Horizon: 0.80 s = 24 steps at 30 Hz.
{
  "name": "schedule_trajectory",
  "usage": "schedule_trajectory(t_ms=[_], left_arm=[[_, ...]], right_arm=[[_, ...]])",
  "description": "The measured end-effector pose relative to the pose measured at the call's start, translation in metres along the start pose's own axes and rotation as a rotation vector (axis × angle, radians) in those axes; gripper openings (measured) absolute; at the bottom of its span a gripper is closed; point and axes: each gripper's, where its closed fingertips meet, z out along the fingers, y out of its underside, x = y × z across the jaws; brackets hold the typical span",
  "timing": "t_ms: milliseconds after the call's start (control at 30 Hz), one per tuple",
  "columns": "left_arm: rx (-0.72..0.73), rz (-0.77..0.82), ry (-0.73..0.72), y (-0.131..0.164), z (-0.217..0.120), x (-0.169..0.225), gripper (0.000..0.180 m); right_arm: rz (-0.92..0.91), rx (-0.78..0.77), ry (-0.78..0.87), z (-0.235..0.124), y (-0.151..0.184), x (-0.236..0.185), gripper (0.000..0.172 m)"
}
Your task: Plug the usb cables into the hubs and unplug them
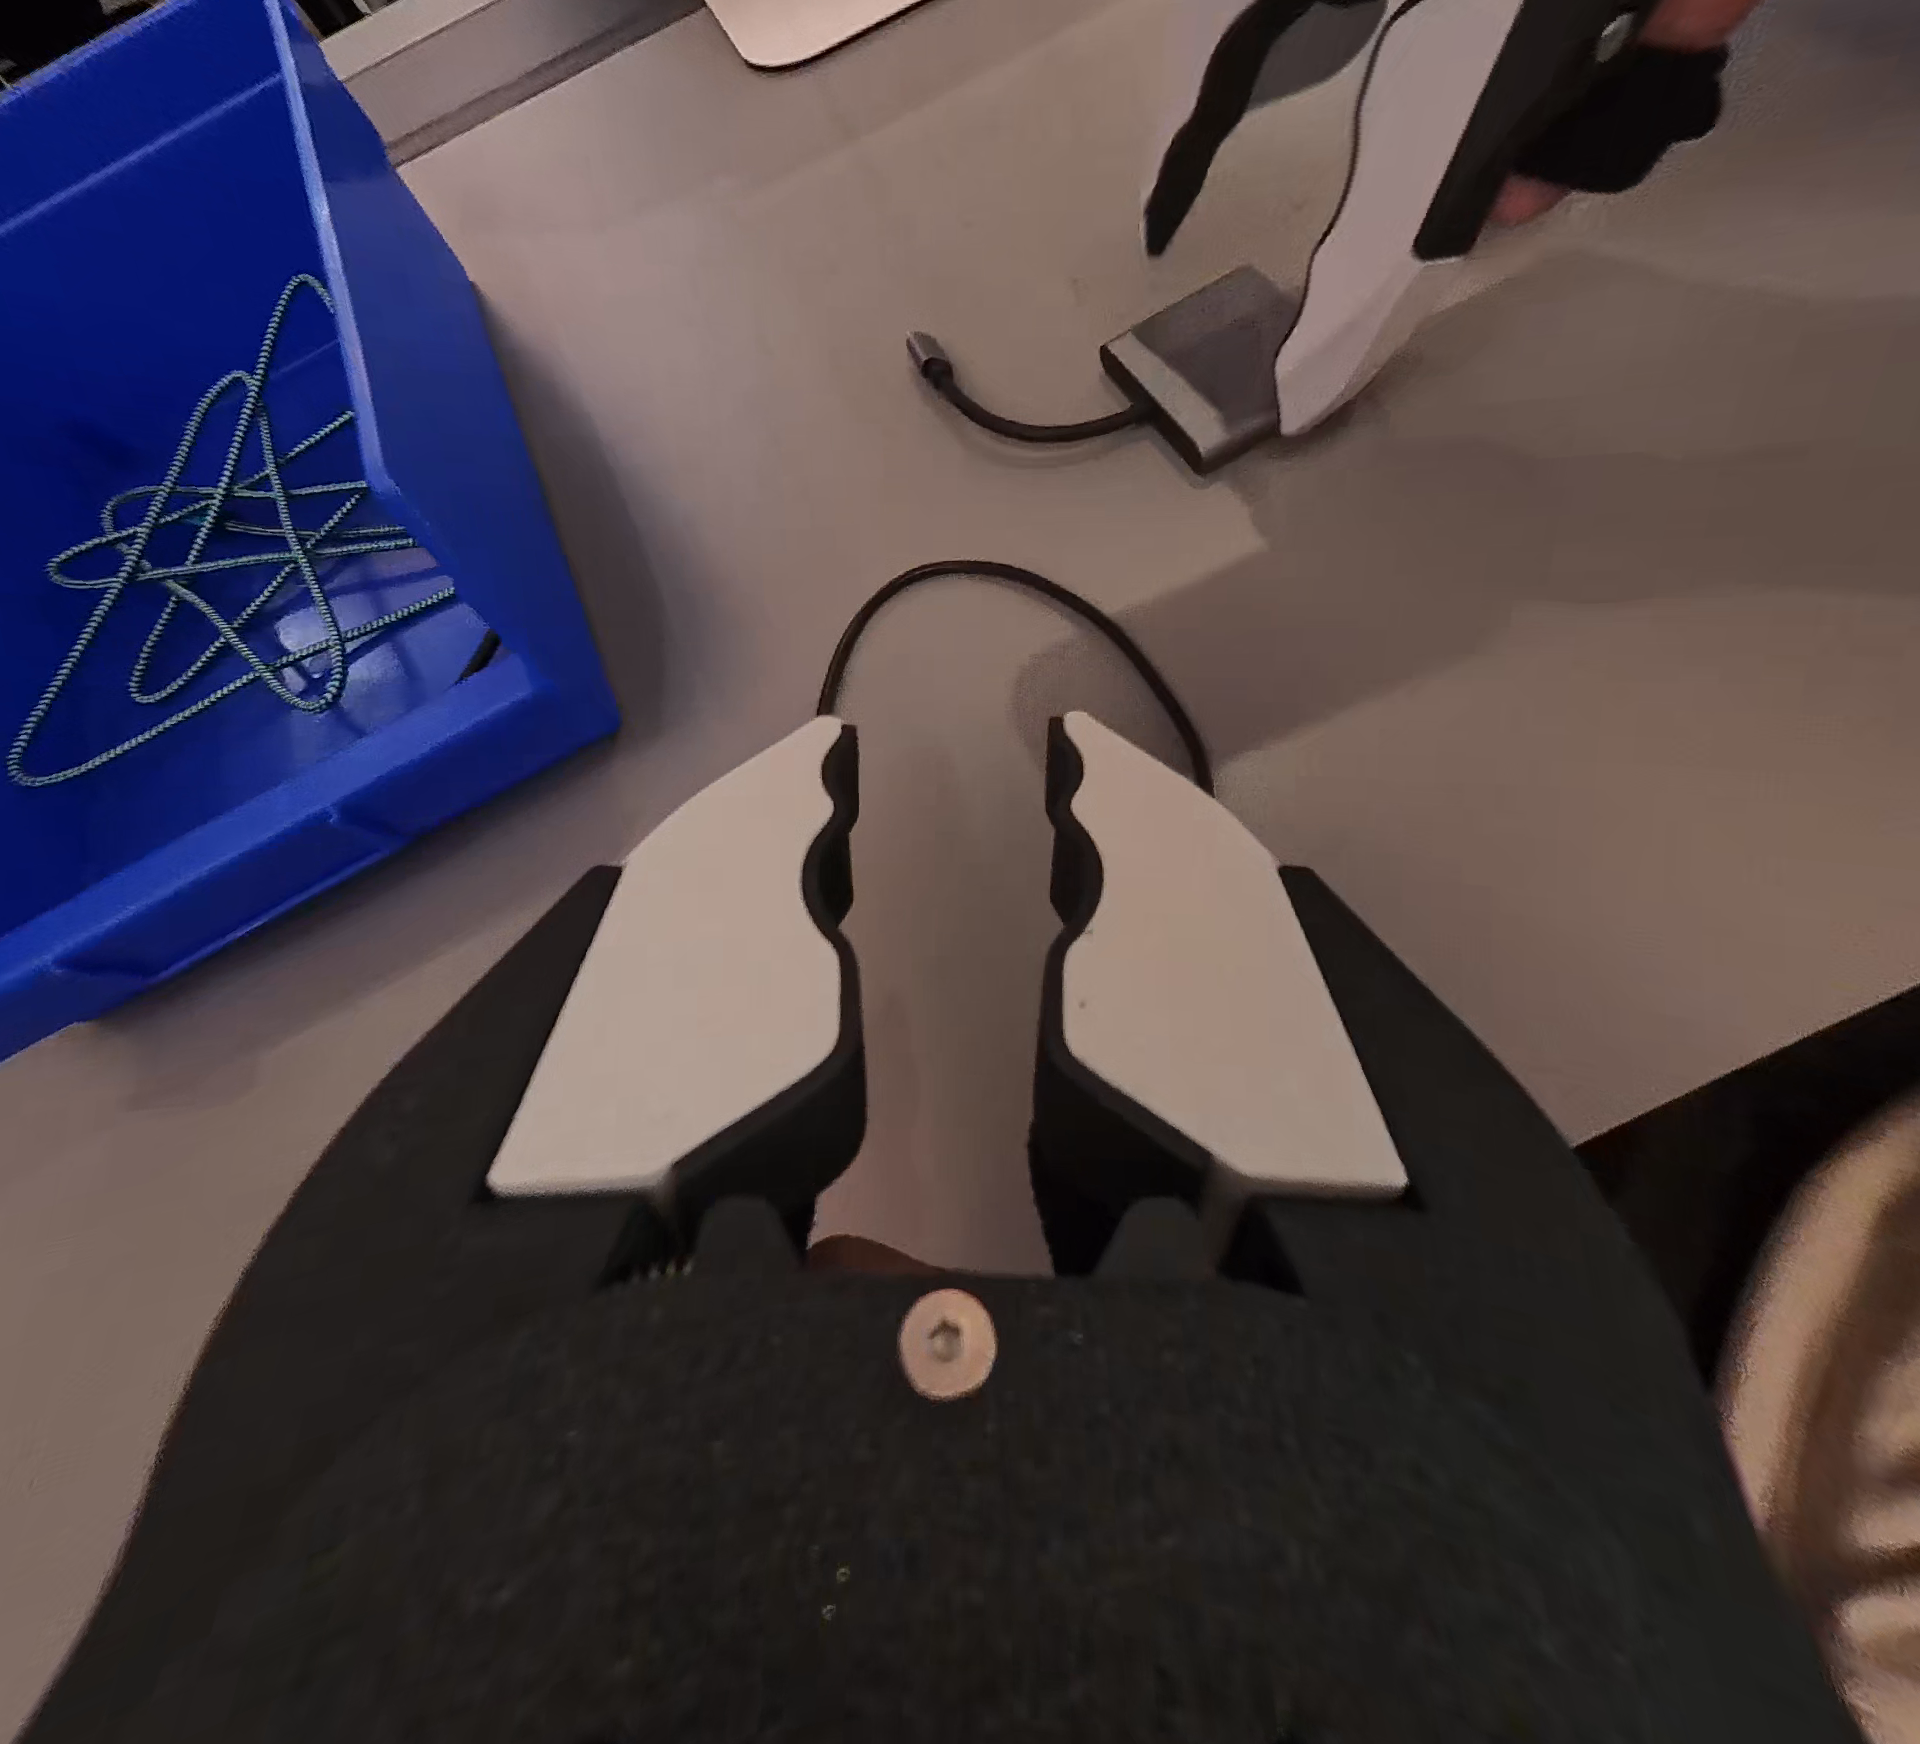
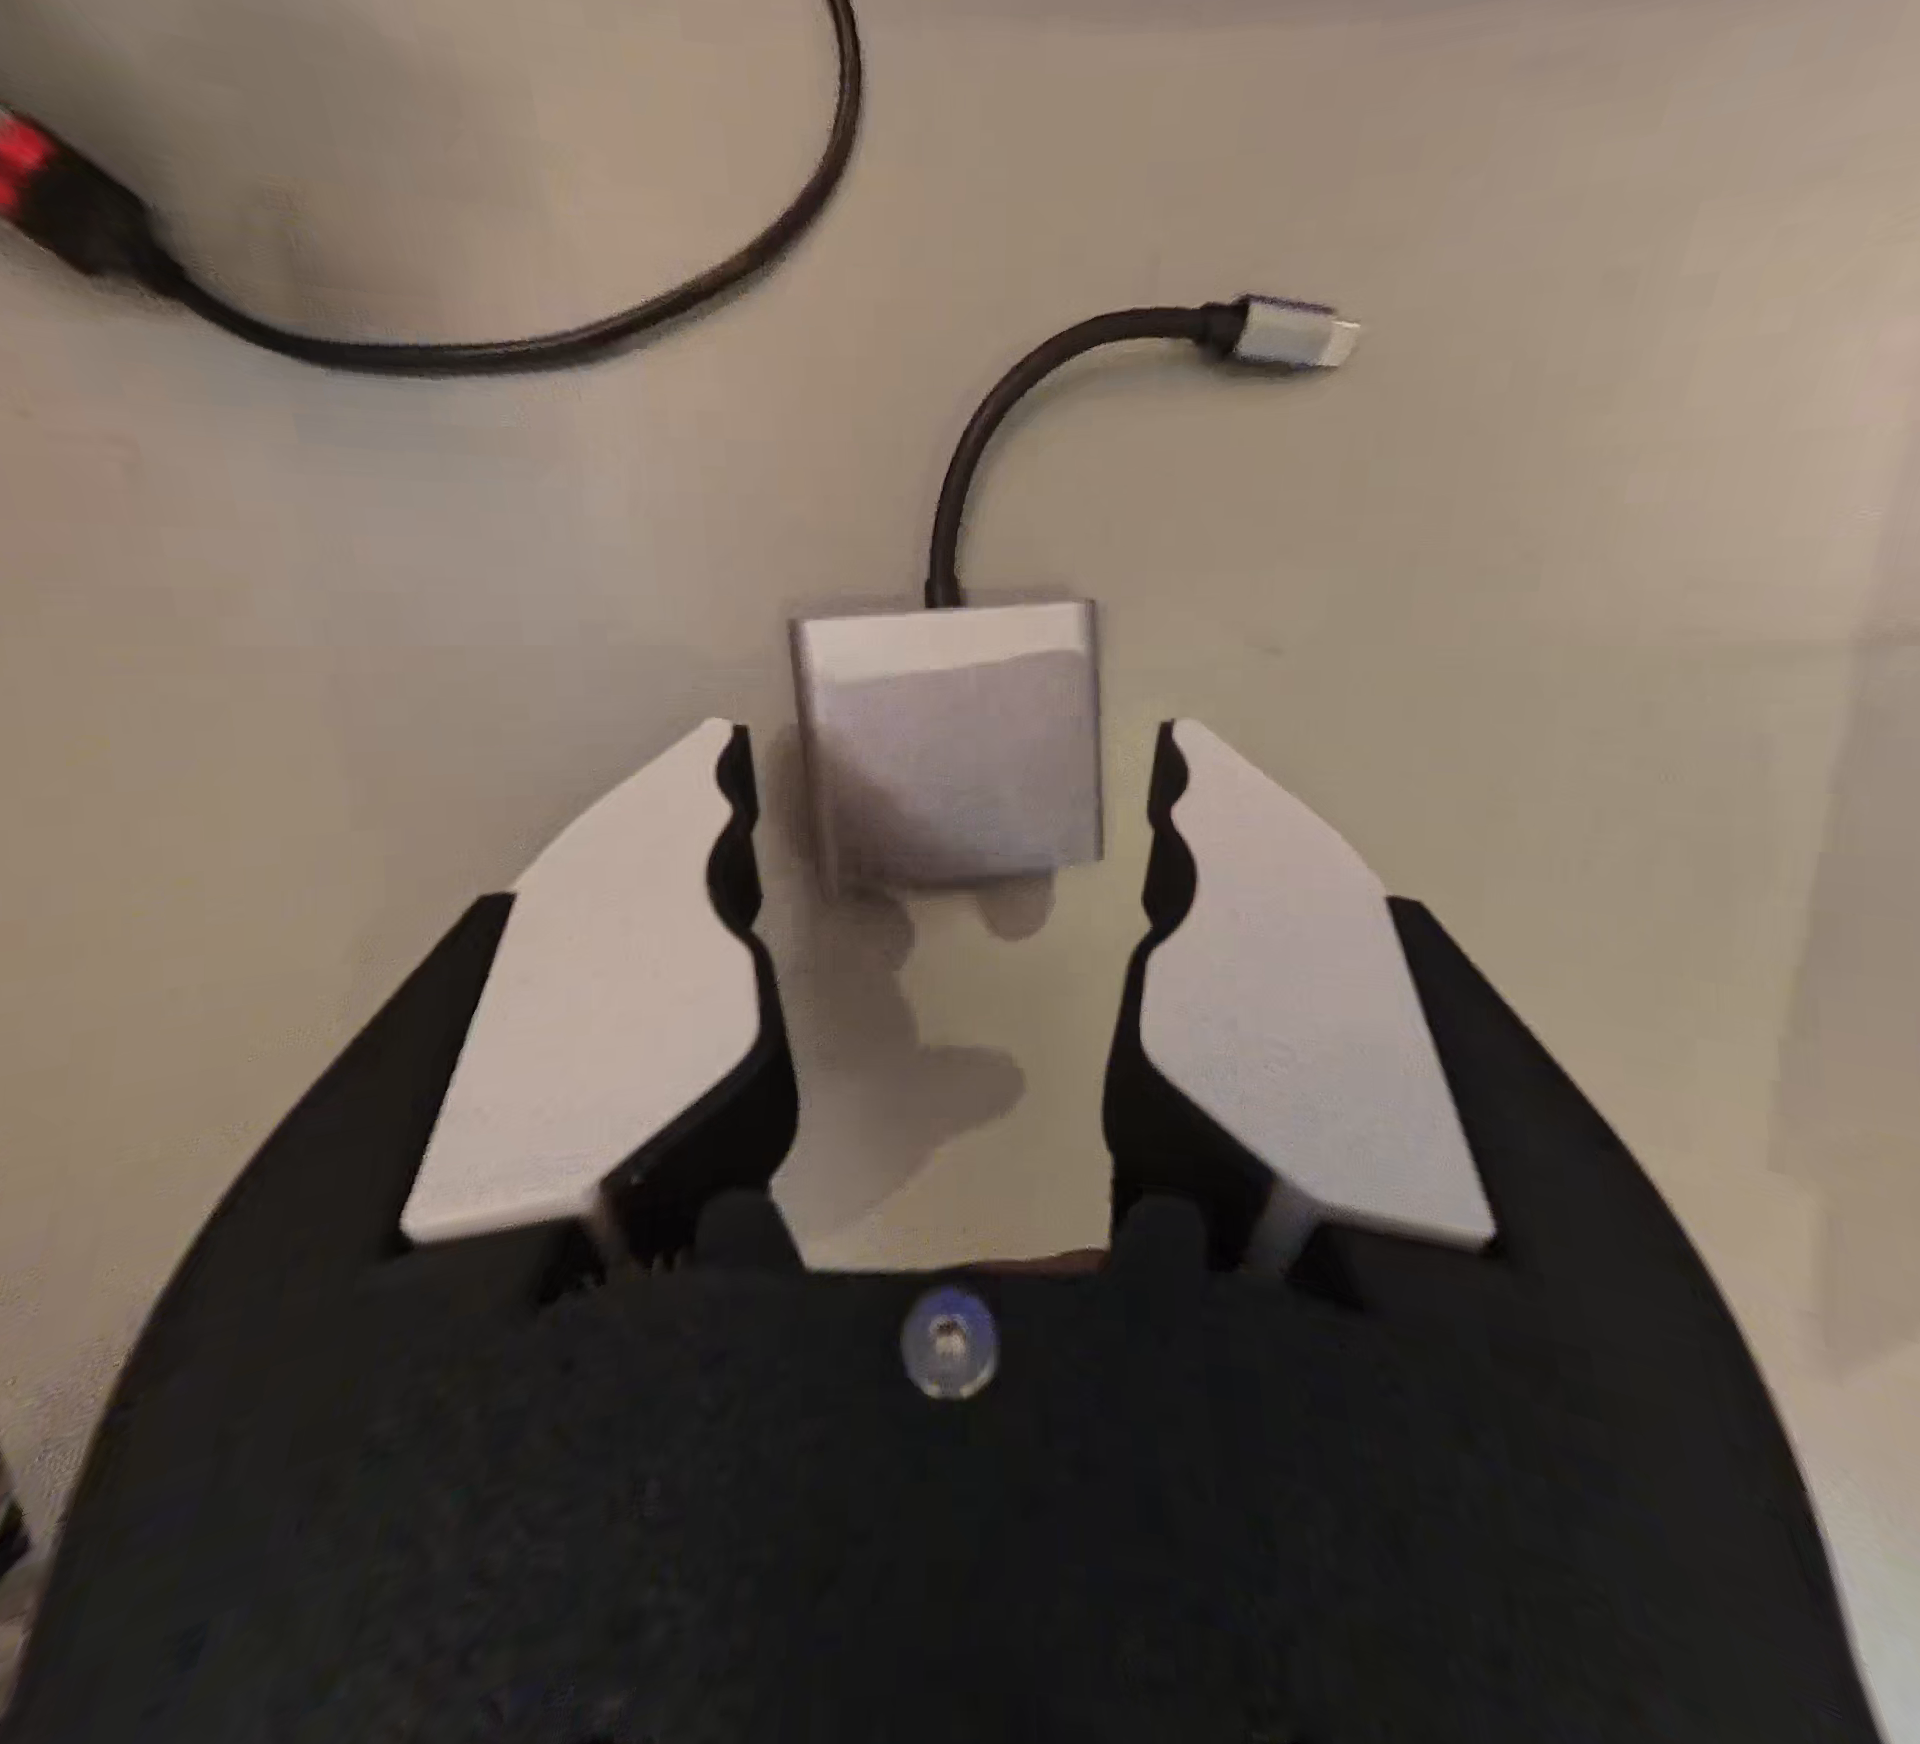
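My right claw [image 2: 951,738] tips down over the grey hub [image 2: 945,749], wide, pads clear of it; my left claw [image 1: 951,733], narrower and bare, points at 12 toward the black cable [image 1: 977,570].

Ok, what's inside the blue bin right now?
The blue bin holds a tangled teal-and-white braided cable lying on its floor. Its ends can't be made out, and the bin's left part runs out of frame, so more could sit there.
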Motion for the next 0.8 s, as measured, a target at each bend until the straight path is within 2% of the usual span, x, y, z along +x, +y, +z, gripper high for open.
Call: schedule_trajectory(t_ms=[167, 233, 400, 467, 567, 800], left_arm=[[0.012, -0.030, 0.041, 0.005, -0.001, 0.004, 0.033], [0.010, -0.029, 0.051, 0.006, -0.001, 0.005, 0.033], [0.039, -0.013, 0.036, -0.001, -0.006, 0.004, 0.032], [0.054, -0.013, 0.034, -0.005, -0.006, 0.004, 0.031], [0.058, -0.017, 0.044, -0.009, 0.000, 0.007, 0.030], [0.083, 0.020, 0.057, -0.032, 0.018, 0.022, 0.031]], right_arm=[[0.035, -0.097, -0.091, 0.020, 0.002, -0.008, 0.076], [0.069, -0.092, -0.082, 0.019, 0.002, -0.002, 0.062], [0.130, -0.007, -0.044, 0.018, 0.003, -0.001, 0.061], [0.196, 0.091, -0.017, 0.011, 0.001, 0.005, 0.061], [0.371, 0.317, -0.048, -0.014, -0.008, 0.012, 0.061], [0.702, 0.853, -0.282, -0.092, -0.022, 0.008, 0.061]])
